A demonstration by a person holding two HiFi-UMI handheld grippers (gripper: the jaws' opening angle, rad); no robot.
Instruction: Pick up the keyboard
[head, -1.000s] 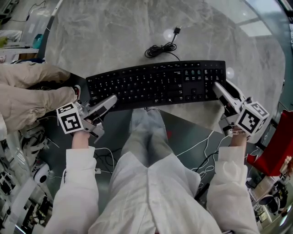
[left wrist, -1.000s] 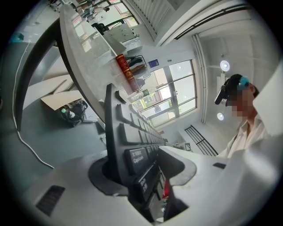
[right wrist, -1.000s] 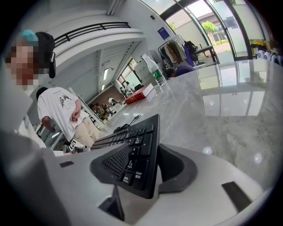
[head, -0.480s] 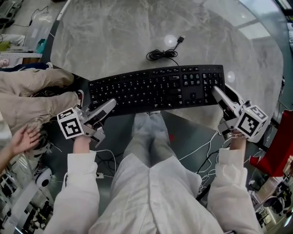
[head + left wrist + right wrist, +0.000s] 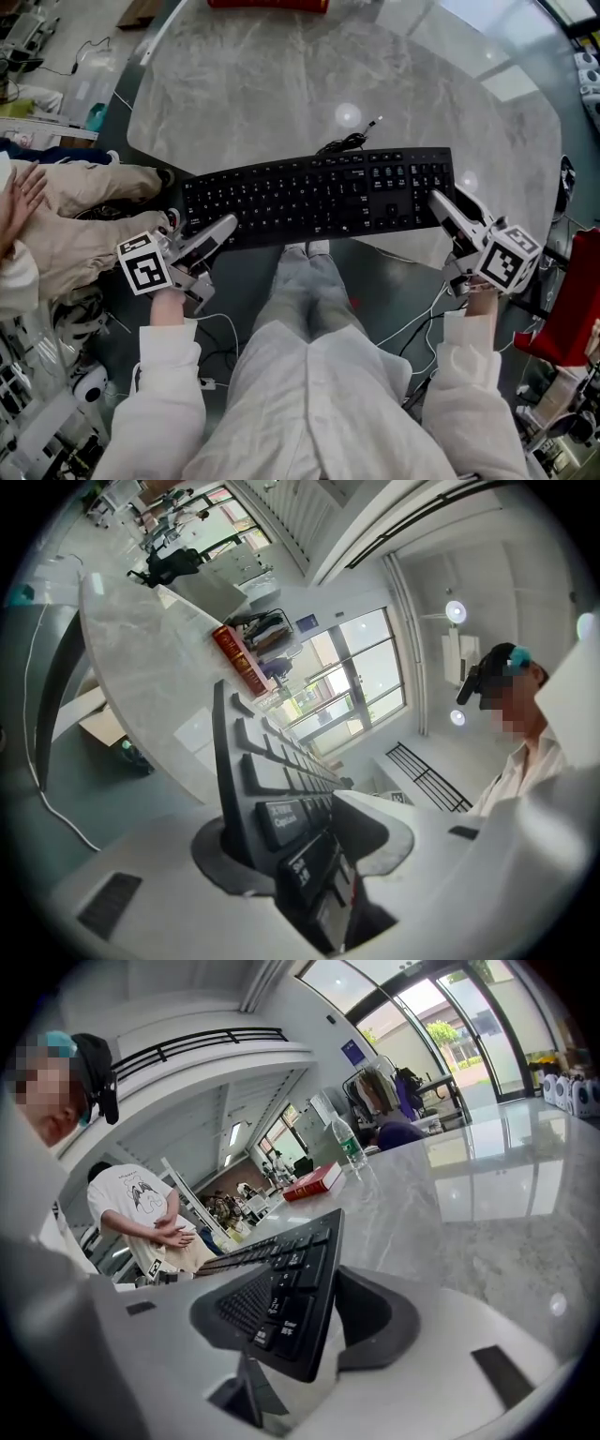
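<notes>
A black keyboard lies across the near edge of the marble table, its front edge over my legs. My left gripper holds its left end. Its jaws are closing, and the keyboard is clamped between them in the left gripper view. My right gripper grips the right end by the number pad. In the right gripper view the keyboard sits between both pads. Its black cable is bunched just behind it.
A red book lies at the table's far edge. A person in beige trousers sits at the left. A red object stands at the right, and white cables trail on the floor by my legs.
The head view has shifted back, so more of the table shows. The cable coil now sits closer to the keyboard's back edge. Both grippers keep their hold on the keyboard's ends.
</notes>
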